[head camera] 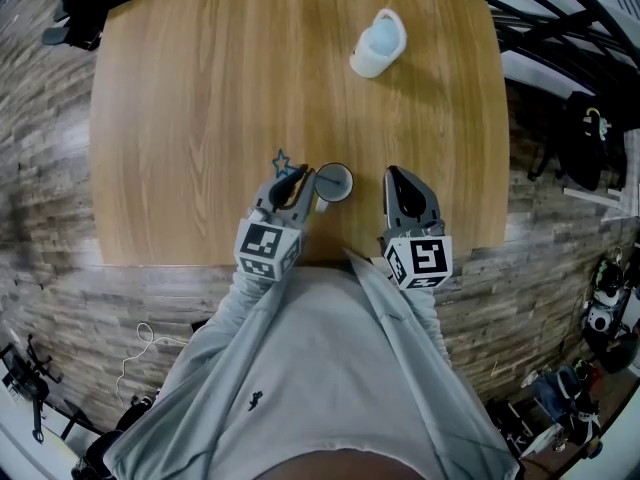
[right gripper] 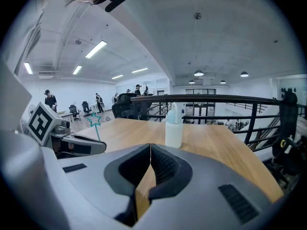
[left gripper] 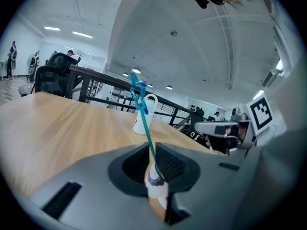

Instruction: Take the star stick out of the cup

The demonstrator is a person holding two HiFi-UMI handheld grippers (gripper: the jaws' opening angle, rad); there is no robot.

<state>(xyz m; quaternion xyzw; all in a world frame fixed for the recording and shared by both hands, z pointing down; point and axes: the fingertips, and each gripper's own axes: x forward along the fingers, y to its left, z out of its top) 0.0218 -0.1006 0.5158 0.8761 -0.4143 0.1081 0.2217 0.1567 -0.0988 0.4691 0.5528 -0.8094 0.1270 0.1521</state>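
Observation:
A thin teal stick topped with a blue star (head camera: 282, 161) leans left out of a small white cup (head camera: 333, 181) near the table's front edge. My left gripper (head camera: 300, 178) stands just left of the cup, its jaws closed on the stick's lower part. In the left gripper view the star stick (left gripper: 142, 109) rises from between the jaws (left gripper: 152, 150), with the cup (left gripper: 156, 189) showing below them. My right gripper (head camera: 393, 174) is right of the cup, shut and empty (right gripper: 150, 147). The star (right gripper: 94, 120) also shows in the right gripper view.
A white jug (head camera: 378, 43) lies at the far right of the wooden table (head camera: 200, 88), seen too from the left gripper as a jug (left gripper: 145, 114) and from the right as a jug (right gripper: 173, 128). A black railing (right gripper: 216, 99) runs behind the table.

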